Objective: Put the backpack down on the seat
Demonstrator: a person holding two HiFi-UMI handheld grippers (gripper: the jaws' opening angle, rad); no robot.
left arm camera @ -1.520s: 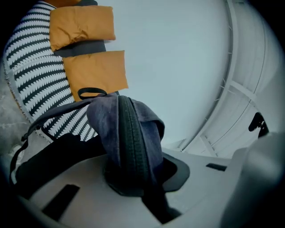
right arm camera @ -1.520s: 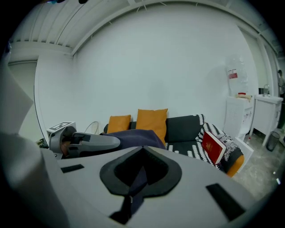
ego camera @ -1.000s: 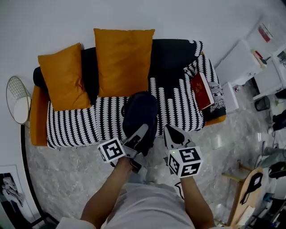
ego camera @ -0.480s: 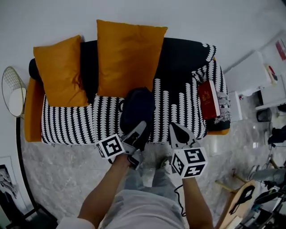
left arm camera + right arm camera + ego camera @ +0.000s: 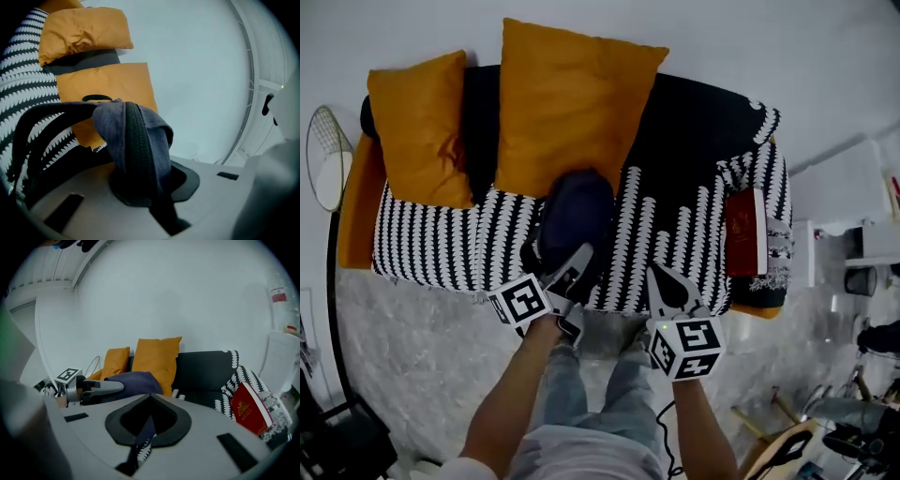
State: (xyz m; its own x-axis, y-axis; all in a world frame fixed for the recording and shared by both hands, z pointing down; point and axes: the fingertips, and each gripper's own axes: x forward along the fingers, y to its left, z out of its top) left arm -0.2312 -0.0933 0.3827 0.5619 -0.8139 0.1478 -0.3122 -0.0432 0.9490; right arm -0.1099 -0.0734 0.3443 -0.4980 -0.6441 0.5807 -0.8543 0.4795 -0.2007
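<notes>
Striped sofa [image 5: 694,122] is a lot closer under the head camera than a second ago, and that's the main news. The backpack [image 5: 572,220] was hanging out over the sofa's front edge, half above the floor. Now it's carried in over the seat [image 5: 441,248], around the middle of the front edge, with its top nearly reaching the big orange cushion [image 5: 567,103]. It also looks lower, but I can't tell if its weight is on the seat yet.

The left hand-held gripper [image 5: 579,258] is still pinching a fold of the backpack's fabric right along the zip, with the straps dangling off to one side in its own view. The right hand-held gripper [image 5: 663,277] is pressed together on nothing, tagging along beside it at the front edge.

So my guess is the carry's basically done, and what's left is settling it and letting go. The red book [image 5: 748,244] at the right end is well clear.
</notes>
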